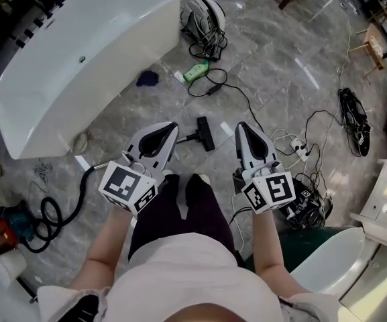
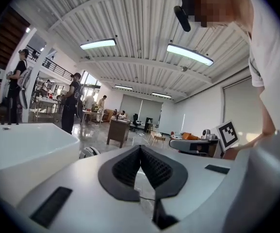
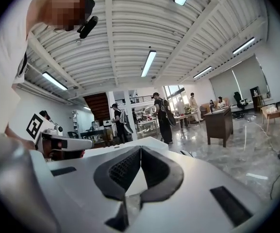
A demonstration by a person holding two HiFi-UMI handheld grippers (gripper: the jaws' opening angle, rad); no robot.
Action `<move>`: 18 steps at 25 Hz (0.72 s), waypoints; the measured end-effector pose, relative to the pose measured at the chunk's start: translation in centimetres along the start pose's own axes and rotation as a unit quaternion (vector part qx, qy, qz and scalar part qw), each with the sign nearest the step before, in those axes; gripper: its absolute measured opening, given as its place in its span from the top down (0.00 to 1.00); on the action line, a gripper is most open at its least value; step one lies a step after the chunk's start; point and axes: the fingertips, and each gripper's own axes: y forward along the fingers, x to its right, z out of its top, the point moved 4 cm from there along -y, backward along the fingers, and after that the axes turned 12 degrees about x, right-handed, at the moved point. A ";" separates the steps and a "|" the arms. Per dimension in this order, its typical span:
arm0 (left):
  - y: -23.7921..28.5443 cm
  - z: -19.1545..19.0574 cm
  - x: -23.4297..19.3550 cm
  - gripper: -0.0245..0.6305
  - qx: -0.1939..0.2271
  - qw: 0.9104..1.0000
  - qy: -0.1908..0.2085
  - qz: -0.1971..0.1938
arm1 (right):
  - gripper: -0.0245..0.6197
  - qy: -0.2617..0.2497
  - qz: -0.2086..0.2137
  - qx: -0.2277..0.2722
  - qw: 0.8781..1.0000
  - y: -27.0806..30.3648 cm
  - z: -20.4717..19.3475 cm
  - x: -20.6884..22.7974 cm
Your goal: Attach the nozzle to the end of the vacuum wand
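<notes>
Left gripper (image 1: 171, 127) and right gripper (image 1: 242, 127) both have jaws pressed together, empty; black nozzle (image 1: 205, 133) lies on the floor mid-frame between their tips, neck pointing left.

You're standing in a big open-plan hall. It looks like a studio or lab workspace with a mock bathroom corner. Evidence: a freestanding white bathtub (image 1: 79, 59) parked loose on a grey marble-look floor (image 1: 273, 66), with cables (image 1: 317, 123) and a power strip (image 1: 302, 151) strewn over it. Overhead you have a ribbed industrial ceiling (image 2: 140, 23) with long strip lights (image 2: 189, 54). Further out: a mezzanine railing (image 2: 57, 68), a wooden desk (image 3: 220, 125), work tables (image 3: 147, 124) with gear, tall windows with blinds (image 3: 244, 81), and several people (image 3: 161, 115) standing around.
</notes>
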 end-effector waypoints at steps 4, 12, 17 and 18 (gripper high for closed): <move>-0.2 1.7 0.3 0.95 0.014 1.000 -0.005 -0.001 | 0.94 -0.049 -0.040 -0.010 0.998 -1.5 1.4 0.0; -1.4 1.5 -1.3 0.95 0.007 1.000 0.008 0.017 | 0.94 -0.018 -0.128 0.022 0.991 -4.9 1.6 1.2; -1.9 1.2 -1.0 0.95 0.007 1.000 0.006 0.024 | 0.94 -0.012 -0.153 0.032 0.988 -6.2 1.7 2.1; -1.9 1.1 -0.9 0.95 0.005 1.000 0.007 0.024 | 0.94 -0.013 -0.151 0.033 0.988 -6.2 1.8 2.2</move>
